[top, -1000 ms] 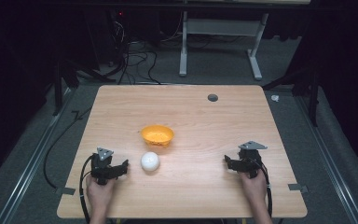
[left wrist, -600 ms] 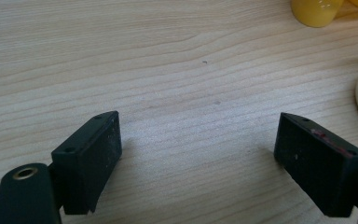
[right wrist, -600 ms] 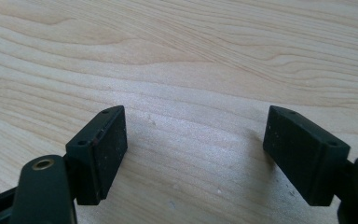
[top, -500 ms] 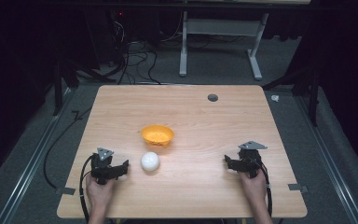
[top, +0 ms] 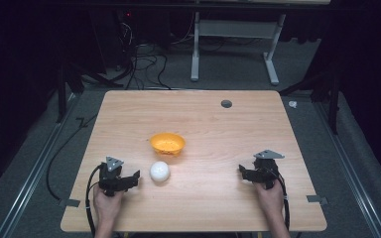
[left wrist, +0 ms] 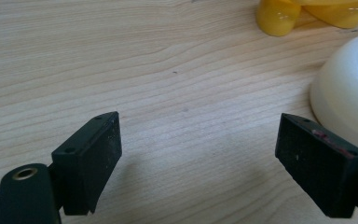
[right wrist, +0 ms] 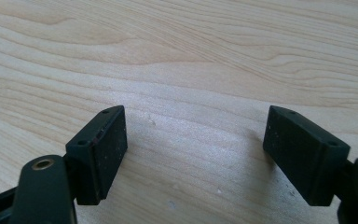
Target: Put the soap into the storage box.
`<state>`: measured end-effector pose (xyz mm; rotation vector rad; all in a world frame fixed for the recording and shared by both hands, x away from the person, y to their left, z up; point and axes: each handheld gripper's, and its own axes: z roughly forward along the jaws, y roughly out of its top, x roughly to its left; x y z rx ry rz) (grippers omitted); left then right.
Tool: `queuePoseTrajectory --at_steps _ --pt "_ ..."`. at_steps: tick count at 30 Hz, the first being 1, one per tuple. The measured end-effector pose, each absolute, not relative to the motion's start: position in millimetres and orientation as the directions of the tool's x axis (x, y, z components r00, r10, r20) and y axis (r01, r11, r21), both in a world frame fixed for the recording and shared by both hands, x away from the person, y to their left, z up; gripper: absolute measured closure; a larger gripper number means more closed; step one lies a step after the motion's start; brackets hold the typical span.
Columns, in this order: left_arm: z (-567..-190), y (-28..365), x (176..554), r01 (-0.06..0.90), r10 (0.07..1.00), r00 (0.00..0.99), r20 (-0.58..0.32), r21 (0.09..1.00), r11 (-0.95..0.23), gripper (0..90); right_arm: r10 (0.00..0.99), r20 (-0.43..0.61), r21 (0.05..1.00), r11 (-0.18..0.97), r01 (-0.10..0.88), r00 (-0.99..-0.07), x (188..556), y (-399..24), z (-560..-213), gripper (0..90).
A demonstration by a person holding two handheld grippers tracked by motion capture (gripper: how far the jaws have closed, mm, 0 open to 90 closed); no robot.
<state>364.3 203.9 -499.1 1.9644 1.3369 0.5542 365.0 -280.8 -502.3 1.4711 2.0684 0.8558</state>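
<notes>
Fingers (left wrist: pixel 91 161) of the left gripper (top: pixel 129 179) have just been opening and stand apart with only bare table (top: pixel 218 198) between them, ready to take the white ball (top: pixel 159 171) just beside them. Right gripper (top: pixel 244 172), well away from the ball, gapes empty. The orange bowl (top: pixel 167 143) sits just behind the ball.

On the desk (top: pixel 218 129) a bowl (top: pixel 167 143) sits left of the middle, and a ball (top: pixel 159 171) lies just before it, toward the person. The left gripper (top: pixel 135 176) rests near the front edge, just left of the ball. The right gripper (top: pixel 241 172) rests well apart, toward the front right.
</notes>
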Motion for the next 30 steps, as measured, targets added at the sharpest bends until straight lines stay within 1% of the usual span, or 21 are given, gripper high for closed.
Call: queuePoseTrajectory --at_steps 9,19,30 --pt "-493.3 200.2 359.8 0.616 0.911 0.412 -0.032 0.746 -0.253 14.8 0.946 -0.012 0.713 0.235 0.661 -0.323 365.0 -280.8 -502.3 22.5" --pt "-482.2 193.1 348.3 0.587 0.884 0.463 -0.062 0.769 -0.253 14.7 0.946 -0.012 0.713 0.235 0.661 -0.323 365.0 -280.8 -502.3 22.5" --pt "-473.9 184.0 341.1 0.563 0.854 0.515 -0.069 0.779 -0.276 14.4 0.946 -0.012 0.713 0.235 0.661 -0.323 365.0 -280.8 -502.3 22.5"
